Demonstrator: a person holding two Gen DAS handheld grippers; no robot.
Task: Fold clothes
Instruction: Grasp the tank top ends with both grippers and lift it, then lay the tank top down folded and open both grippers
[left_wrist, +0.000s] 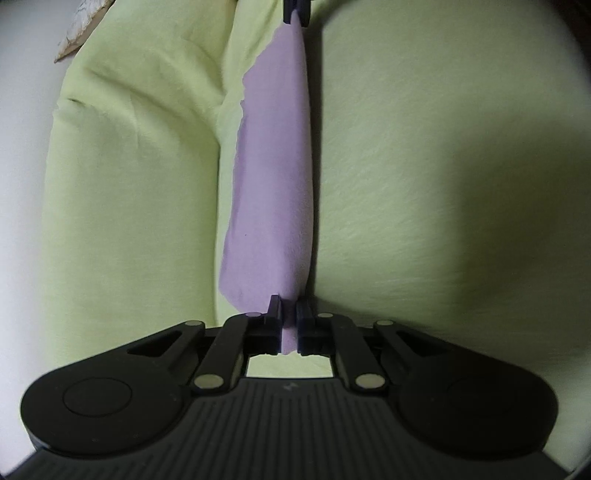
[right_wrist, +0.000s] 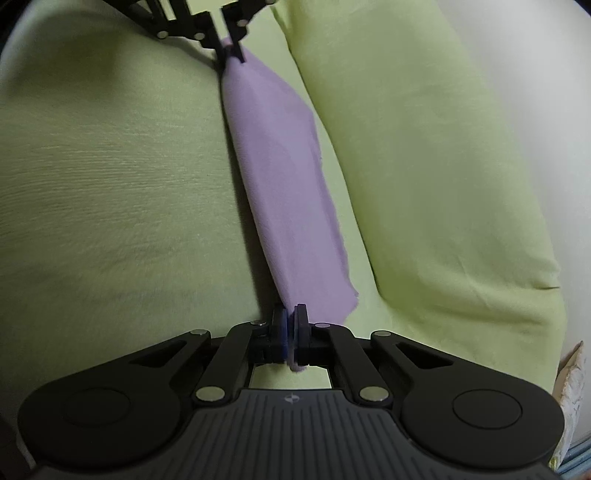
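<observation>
We have the purple cloth (left_wrist: 273, 177) strung between our two tongs, lifted above the green sheet (left_wrist: 424, 177). The left tongs (left_wrist: 287, 317) pinch one end and the right tongs (right_wrist: 290, 325) pinch the other, each pressed together on fabric, with loose cloth sagging to one side. We judge this the carrying stage of a fold. Next we need to lower both ends evenly, keeping the edge taut.
</observation>
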